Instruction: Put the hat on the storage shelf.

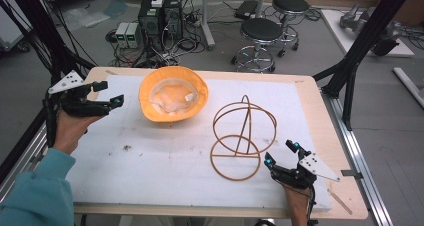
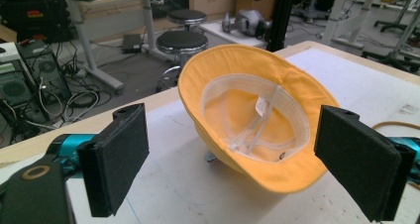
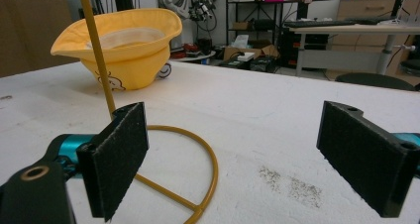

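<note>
- Far left, the left gripper (image 1: pixel 111 93) is held up over the table's left edge, just beside the mat (image 1: pixel 150 176). Its jaws stand wide apart with nothing between them, and they point toward the hat.
- In the left gripper view the two black pads (image 2: pixel 119 159) frame the hat (image 2: pixel 257 115) from either side, but neither touches it; the hat lies a little beyond them.
- The hat (image 1: pixel 173 94) sits upside down on the mat, at the back and left of the middle. It is yellow, brim up, with a pale lining and a small white label inside.
- Right of the hat, well apart from it, stands a wire stand (image 1: pixel 242 136): a flat ring on the mat, an upright rod and looped hoops above.
- In the right gripper view the stand's base ring (image 3: pixel 198 154) curves close past the left jaw, with the hat (image 3: pixel 124 50) farther off behind the rod.
- Near the front right corner, the right gripper (image 1: pixel 282 153) is low over the mat, just beside the stand's base ring. Its jaws are spread wide too, holding nothing.
</note>
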